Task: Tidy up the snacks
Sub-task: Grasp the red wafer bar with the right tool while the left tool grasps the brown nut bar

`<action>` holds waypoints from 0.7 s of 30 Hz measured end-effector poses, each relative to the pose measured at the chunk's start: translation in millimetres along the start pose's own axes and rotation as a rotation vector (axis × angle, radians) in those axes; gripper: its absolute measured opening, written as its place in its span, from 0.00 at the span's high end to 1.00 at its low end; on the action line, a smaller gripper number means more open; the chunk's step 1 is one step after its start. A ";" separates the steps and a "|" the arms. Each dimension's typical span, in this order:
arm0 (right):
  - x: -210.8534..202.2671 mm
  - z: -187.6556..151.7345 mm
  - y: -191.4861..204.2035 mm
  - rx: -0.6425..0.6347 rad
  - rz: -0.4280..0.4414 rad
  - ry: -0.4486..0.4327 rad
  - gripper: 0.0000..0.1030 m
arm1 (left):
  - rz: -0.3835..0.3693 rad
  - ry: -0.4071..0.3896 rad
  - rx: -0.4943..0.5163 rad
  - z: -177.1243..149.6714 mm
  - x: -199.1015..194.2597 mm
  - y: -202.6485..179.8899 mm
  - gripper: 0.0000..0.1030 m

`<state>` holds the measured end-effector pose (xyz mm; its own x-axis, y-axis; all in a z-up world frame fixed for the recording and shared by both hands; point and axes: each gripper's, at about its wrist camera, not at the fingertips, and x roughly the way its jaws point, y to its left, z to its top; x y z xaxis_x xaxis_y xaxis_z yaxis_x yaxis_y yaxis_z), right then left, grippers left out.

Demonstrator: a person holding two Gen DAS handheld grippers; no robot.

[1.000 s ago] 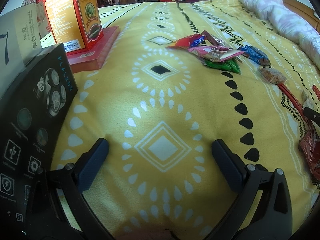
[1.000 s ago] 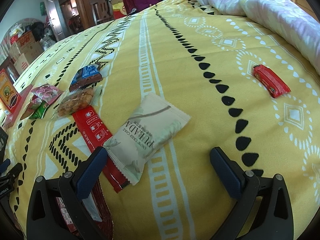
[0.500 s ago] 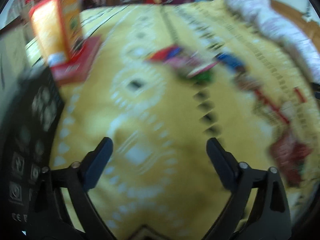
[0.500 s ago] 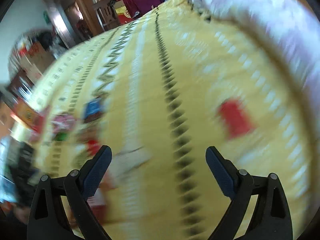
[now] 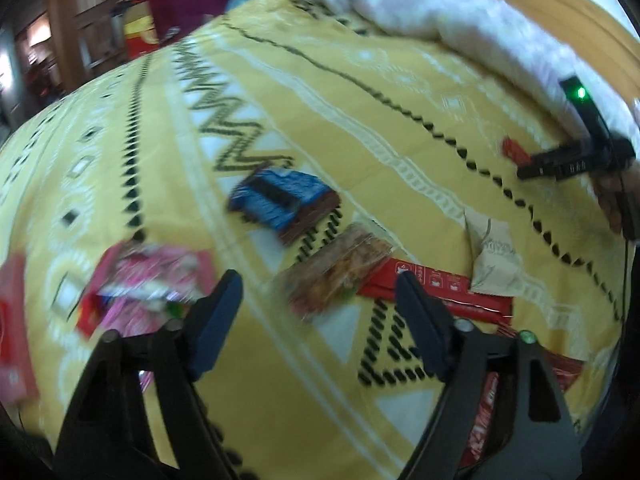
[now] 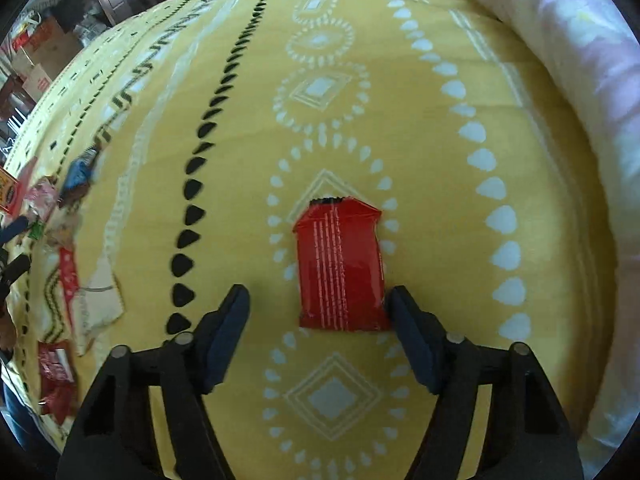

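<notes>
While blur hides labels | left tongs closing, empty | right tongs closing around red packet, ungripped

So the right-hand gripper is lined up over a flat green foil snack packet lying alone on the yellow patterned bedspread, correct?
Not quite: the flat foil snack packet is red, not green. The right wrist view shows it lying alone on the yellow patterned bedspread, with the right gripper lined up over it.

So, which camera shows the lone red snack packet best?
The right wrist view: the red snack packet lies sharp and whole just ahead of the open right gripper. The left wrist view shows only a small blurred end, partly hidden behind the right gripper.
</notes>
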<state>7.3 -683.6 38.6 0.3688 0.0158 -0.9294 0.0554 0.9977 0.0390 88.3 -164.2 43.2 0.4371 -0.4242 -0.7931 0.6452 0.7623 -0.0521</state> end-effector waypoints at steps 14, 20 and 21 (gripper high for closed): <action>7.8 5.5 -1.7 0.004 0.056 -0.038 0.33 | -0.030 0.062 -0.038 5.4 21.8 -2.9 0.63; 7.5 3.4 -8.2 0.029 0.054 -0.037 0.49 | -0.024 0.056 -0.119 -4.9 -0.2 -2.7 0.69; 7.2 2.7 -7.3 0.029 0.039 -0.040 0.58 | -0.019 0.043 -0.144 -7.2 -9.6 -0.2 0.69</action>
<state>12.1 -691.0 32.6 0.4081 0.0515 -0.9115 0.0671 0.9940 0.0862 79.4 -156.8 46.4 0.3961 -0.4205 -0.8162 0.5555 0.8176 -0.1516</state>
